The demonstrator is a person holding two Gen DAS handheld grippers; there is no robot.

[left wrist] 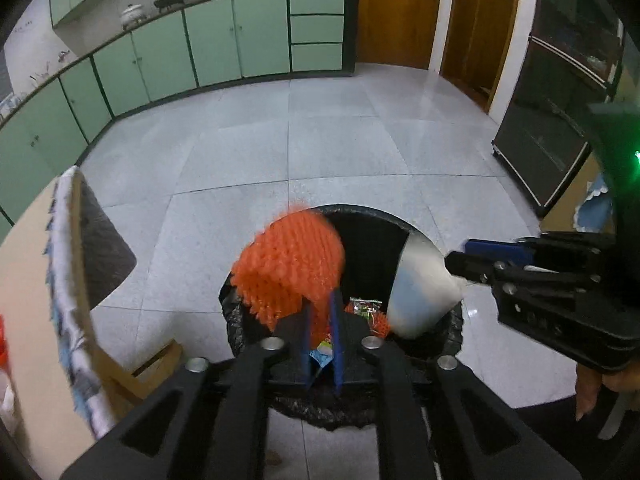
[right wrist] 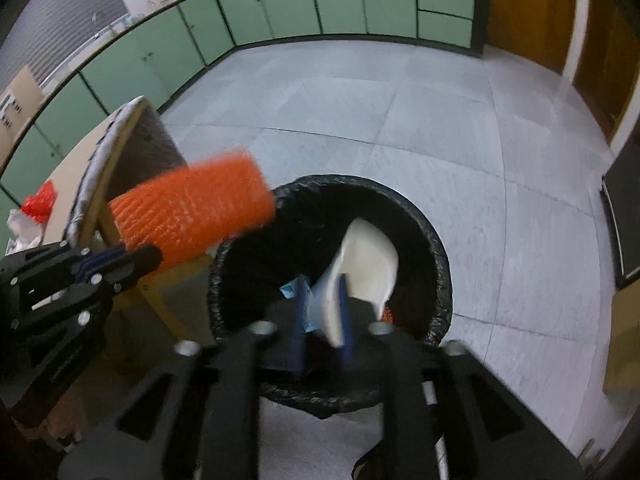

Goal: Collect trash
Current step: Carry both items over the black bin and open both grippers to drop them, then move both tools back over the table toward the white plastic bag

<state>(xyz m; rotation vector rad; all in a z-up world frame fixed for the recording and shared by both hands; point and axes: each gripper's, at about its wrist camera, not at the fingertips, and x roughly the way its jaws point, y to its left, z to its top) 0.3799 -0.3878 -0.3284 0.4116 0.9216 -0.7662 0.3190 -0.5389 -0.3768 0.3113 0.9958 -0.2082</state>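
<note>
A black-lined trash bin [left wrist: 376, 236] stands on the floor below both grippers; it also shows in the right wrist view [right wrist: 432, 232]. My left gripper [left wrist: 322, 312] is shut on an orange foam net [left wrist: 290, 264] and holds it over the bin's left rim; the net also shows in the right wrist view [right wrist: 192, 212]. My right gripper [right wrist: 322, 300] is shut on a white paper cup [right wrist: 368, 260] and holds it over the bin's opening; the cup also shows in the left wrist view [left wrist: 420, 284]. Colourful wrappers [left wrist: 362, 306] lie inside the bin.
A wooden table [left wrist: 28, 280] with a patterned cloth edge and a chair [left wrist: 148, 372] stand left of the bin. Green cabinets [left wrist: 208, 48] line the far wall. A dark glass cabinet [left wrist: 560, 112] stands at the right. The tiled floor [left wrist: 300, 132] lies open beyond the bin.
</note>
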